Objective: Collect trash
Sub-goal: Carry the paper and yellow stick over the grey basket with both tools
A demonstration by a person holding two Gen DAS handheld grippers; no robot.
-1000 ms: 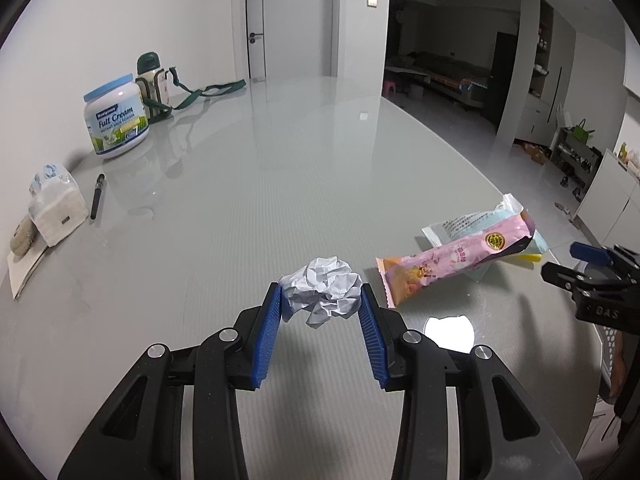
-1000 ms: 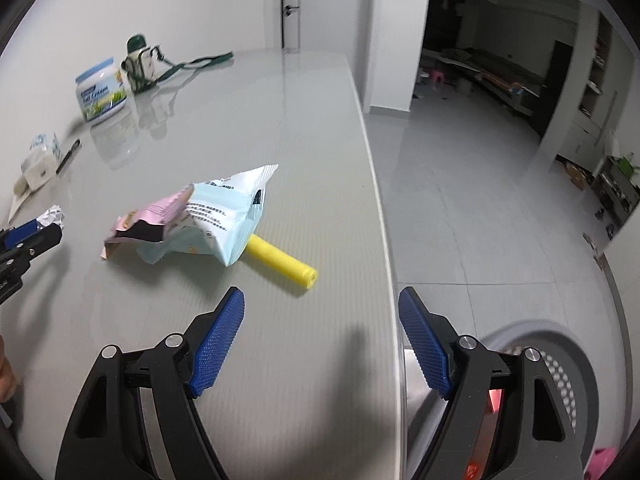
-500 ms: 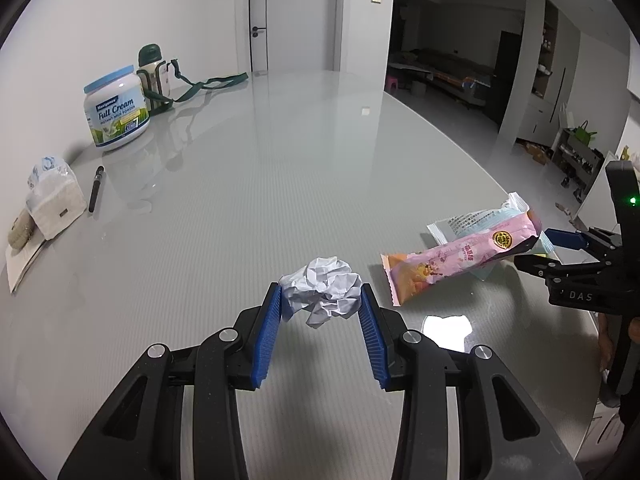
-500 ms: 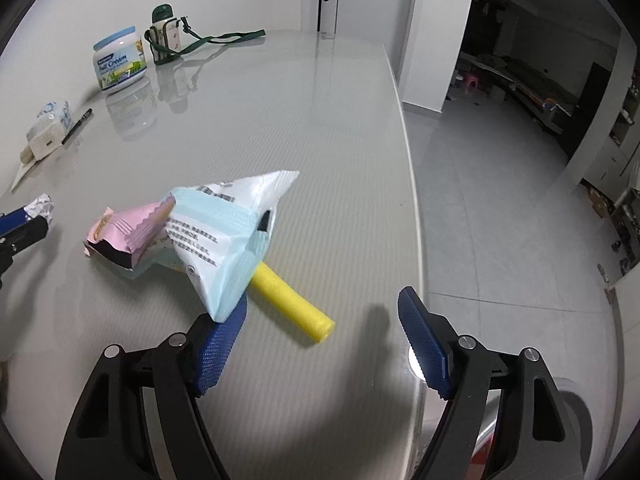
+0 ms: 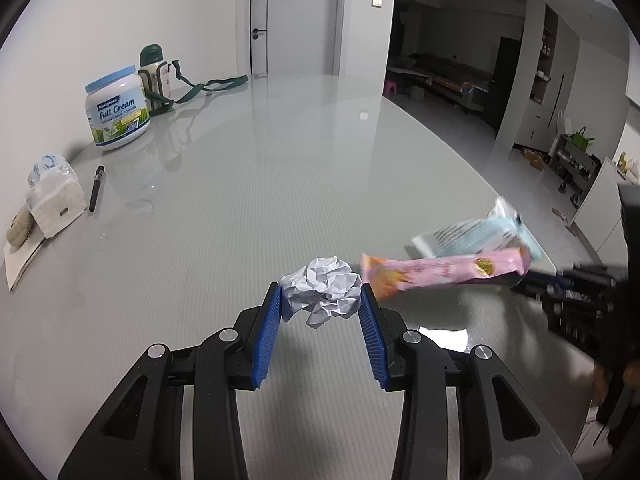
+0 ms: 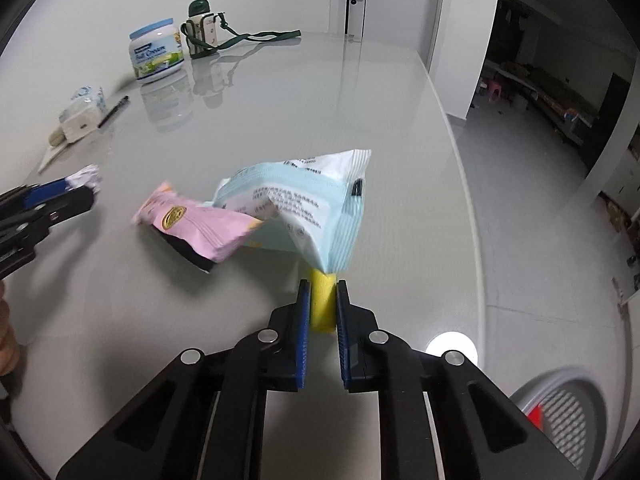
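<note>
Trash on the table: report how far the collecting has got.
Done: nothing visibly binned yet. In hand: the left gripper holds the crumpled paper ball; the right gripper, jaws just closed, clamps the yellow tube. Left: the pink wrapper and blue packet.

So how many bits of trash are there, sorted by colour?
White: 1, crumpled paper ball
Pink: 1, pink wrapper
Light blue: 1, blue packet
Yellow: 1, yellow tube
Total: 4

Glossy grey table [image 5: 248,184], creased white paper ball [image 5: 322,294], shiny plastic wrappers [image 6: 280,208], matt yellow stick [image 6: 323,304]
</note>
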